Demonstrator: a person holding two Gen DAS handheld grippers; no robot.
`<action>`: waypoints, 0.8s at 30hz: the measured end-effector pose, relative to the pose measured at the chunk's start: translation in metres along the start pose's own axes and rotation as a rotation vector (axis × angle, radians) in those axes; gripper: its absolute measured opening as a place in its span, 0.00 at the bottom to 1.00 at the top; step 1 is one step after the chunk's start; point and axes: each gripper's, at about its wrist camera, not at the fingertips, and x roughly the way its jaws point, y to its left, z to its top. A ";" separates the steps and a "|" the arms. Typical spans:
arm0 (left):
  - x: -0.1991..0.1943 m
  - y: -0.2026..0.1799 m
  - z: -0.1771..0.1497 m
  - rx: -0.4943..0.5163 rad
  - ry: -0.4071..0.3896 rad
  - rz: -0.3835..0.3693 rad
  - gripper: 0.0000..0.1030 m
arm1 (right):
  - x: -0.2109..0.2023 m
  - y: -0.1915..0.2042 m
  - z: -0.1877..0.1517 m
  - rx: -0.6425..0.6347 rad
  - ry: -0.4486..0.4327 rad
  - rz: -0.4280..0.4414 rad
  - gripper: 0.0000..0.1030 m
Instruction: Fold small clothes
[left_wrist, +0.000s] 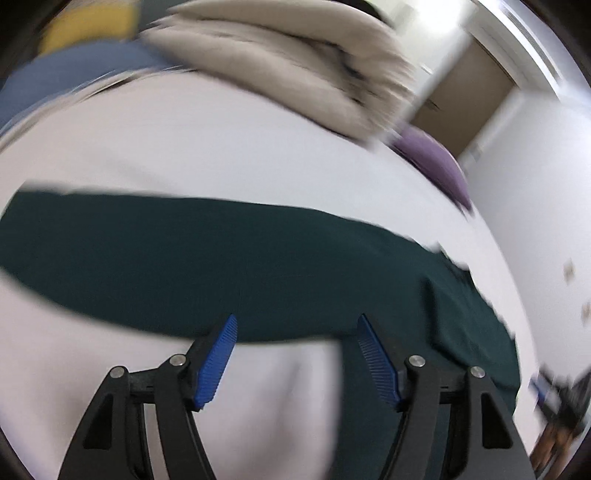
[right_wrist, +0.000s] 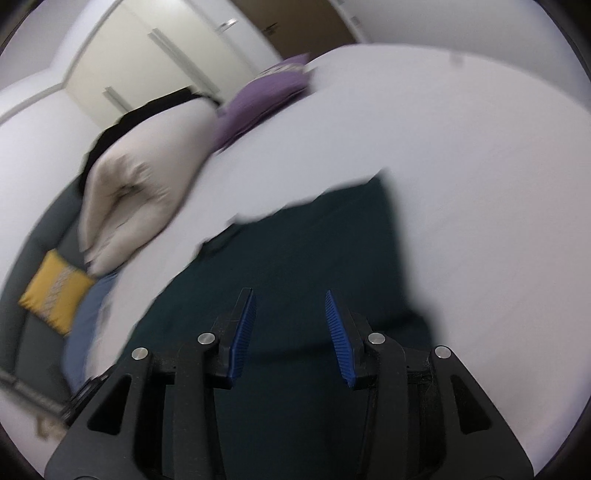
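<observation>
On the white bed sheet (left_wrist: 221, 147), the dark green garment (left_wrist: 221, 258) lies flat, long axis running 9 to 4 o'clock in the left wrist view. Left tool (left_wrist: 296, 325) stands wide apart, empty; right tool (right_wrist: 290, 301) likewise, above the garment (right_wrist: 314, 258). Beige folded quilt (left_wrist: 295, 59) at 12 o'clock.

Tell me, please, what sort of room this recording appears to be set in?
Probably a bedroom: a dark green garment lies on a white bed, with a beige folded duvet, a purple cushion and wardrobe doors behind.
</observation>
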 end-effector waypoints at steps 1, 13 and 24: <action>-0.006 0.019 0.001 -0.046 -0.007 0.001 0.68 | -0.001 0.009 -0.013 0.001 0.019 0.034 0.37; -0.048 0.204 0.008 -0.695 -0.138 -0.176 0.70 | 0.019 0.099 -0.111 -0.027 0.202 0.167 0.37; -0.015 0.233 0.041 -0.826 -0.142 -0.132 0.20 | 0.014 0.140 -0.142 -0.090 0.234 0.182 0.37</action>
